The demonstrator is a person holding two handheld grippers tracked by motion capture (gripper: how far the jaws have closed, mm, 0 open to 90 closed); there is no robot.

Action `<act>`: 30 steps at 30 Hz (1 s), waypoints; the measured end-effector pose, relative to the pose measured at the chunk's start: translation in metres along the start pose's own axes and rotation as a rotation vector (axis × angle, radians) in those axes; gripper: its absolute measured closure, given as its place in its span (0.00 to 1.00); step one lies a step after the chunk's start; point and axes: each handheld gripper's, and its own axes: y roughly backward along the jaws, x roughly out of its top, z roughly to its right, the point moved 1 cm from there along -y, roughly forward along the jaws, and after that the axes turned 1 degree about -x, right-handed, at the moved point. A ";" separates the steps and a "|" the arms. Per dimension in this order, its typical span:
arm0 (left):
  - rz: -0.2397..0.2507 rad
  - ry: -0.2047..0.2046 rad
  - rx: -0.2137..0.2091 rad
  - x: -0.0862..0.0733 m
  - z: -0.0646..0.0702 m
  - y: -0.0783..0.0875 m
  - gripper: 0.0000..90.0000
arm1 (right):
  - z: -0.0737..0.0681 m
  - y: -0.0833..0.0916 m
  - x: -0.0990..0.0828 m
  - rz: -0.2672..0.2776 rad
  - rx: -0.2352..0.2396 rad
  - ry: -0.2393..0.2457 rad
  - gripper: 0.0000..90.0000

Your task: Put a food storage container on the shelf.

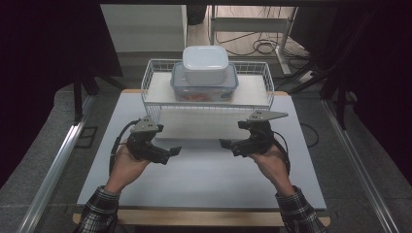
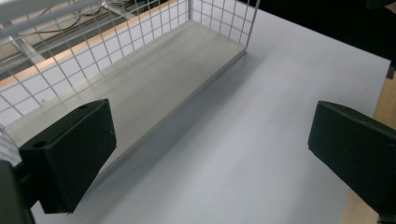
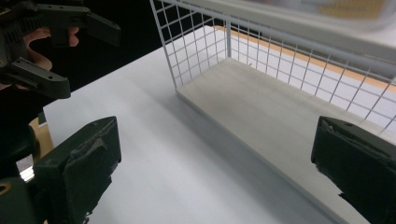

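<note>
The left hand-held gripper [image 1: 176, 151] is held low over the tabletop [image 1: 204, 179], jaws spread wide w/ nothing between them; the right hand-held gripper [image 1: 224, 144] is held likewise, jaws also spread and empty. Both are pointed inward toward each other, well apart, w/ bare white tabletop between. Each is gripped by a hand in a plaid sleeve [image 1: 99, 211] coming in from the near edge. Just beyond the tips, a white wire rack [image 1: 154, 65] is stood on the tabletop: a pale lower shelf [image 1: 194, 124] at the bottom, open at the front, and an upper shelf above it. In the left gripper view the lower shelf [image 2: 140, 88] is seen bare, w/ mesh wall behind; in the right gripper view the same shelf [image 3: 271, 112] is seen, the mesh end wall beside it, and the left hand-held gripper [image 3: 70, 56] farther off at top left. On the upper shelf a clear container w/ blue lid [image 1: 204, 86] is placed, and a white lidded box [image 1: 205, 63] is stacked on it. The stack is fenced by the raised wire rim of the rack. Beyond the tabletop, cables [image 1: 262, 46] are seen on the floor.
</note>
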 end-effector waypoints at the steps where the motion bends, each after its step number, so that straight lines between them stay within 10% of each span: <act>1: 0.000 0.004 0.000 -0.002 0.000 0.000 0.01 | 0.000 0.000 -0.002 -0.001 0.000 0.000 0.02; 30: -0.030 0.012 0.024 -0.044 0.010 -0.012 0.02 | -0.004 -0.001 -0.045 -0.054 -0.008 -0.007 0.02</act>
